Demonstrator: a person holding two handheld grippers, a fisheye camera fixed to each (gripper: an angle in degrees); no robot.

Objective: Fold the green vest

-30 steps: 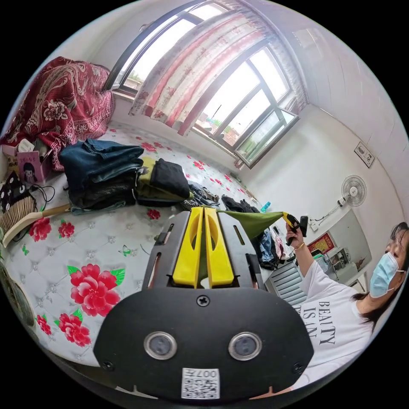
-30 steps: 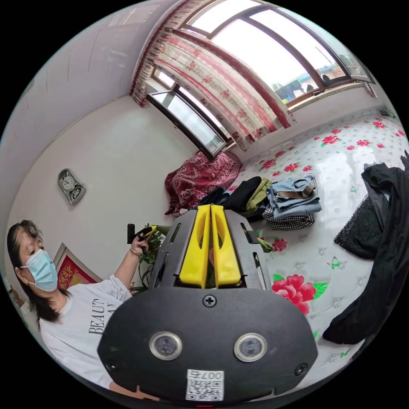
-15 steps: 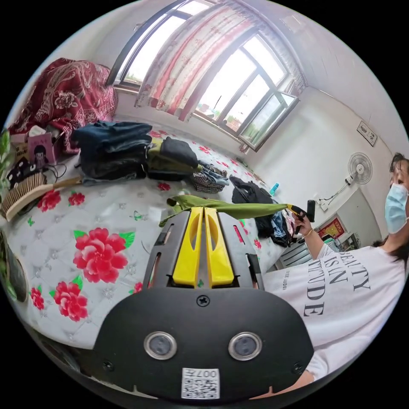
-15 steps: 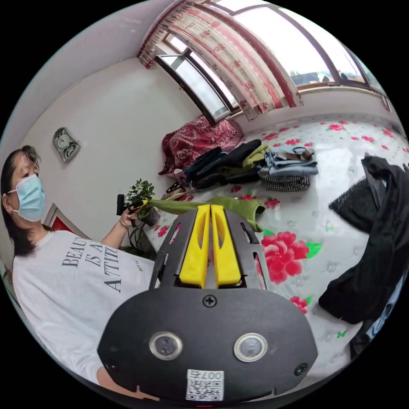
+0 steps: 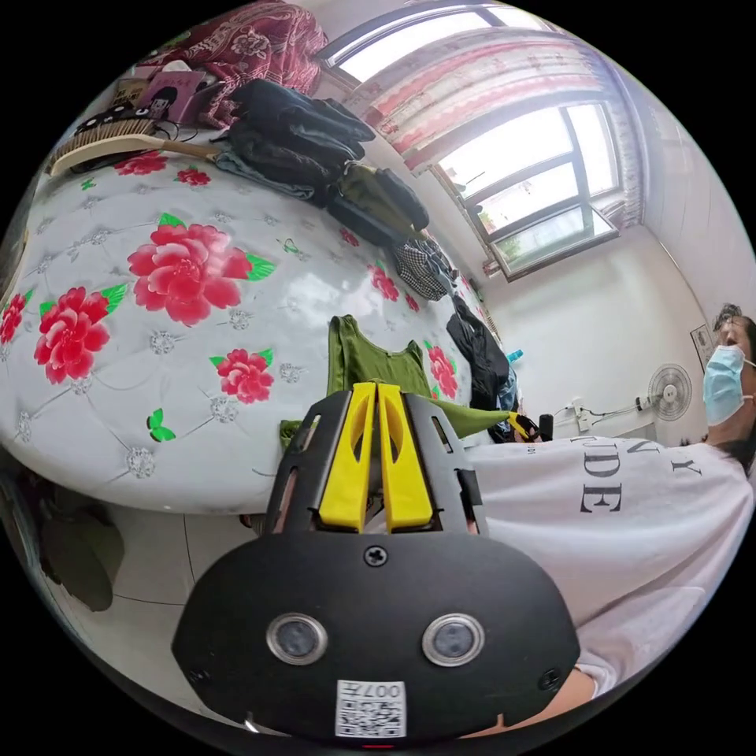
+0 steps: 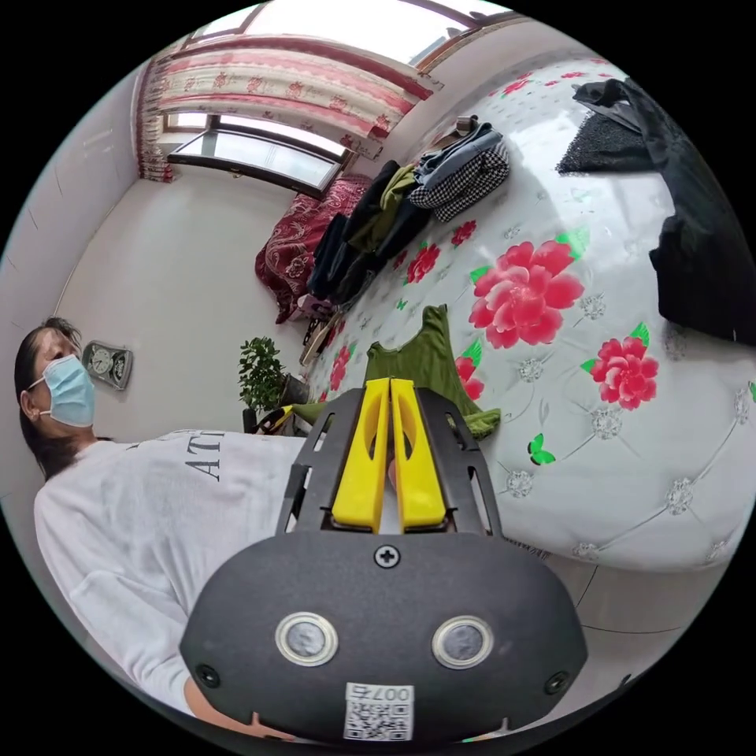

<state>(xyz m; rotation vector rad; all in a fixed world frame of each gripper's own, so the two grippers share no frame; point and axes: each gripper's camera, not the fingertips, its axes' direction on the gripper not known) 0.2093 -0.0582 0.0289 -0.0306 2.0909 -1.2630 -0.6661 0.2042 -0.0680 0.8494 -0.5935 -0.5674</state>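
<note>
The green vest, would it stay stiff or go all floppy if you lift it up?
Probably floppy: the green vest lies flat on the bed and its hem sags over the edge. It is likely light, since it looks like thin cloth. It shouldn't roll or tip.

I see a pile of folded clothes (image 5: pixel 291 150) on the flowered bed cover (image 5: pixel 118 378). Beside it lies a brush (image 5: pixel 102 142). My potted plant (image 6: pixel 261 374) stands by the wall.

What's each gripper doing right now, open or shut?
Left gripper: shut on the green vest, at its near hem corner.
Right gripper: shut on the green vest at the other hem corner.
</note>
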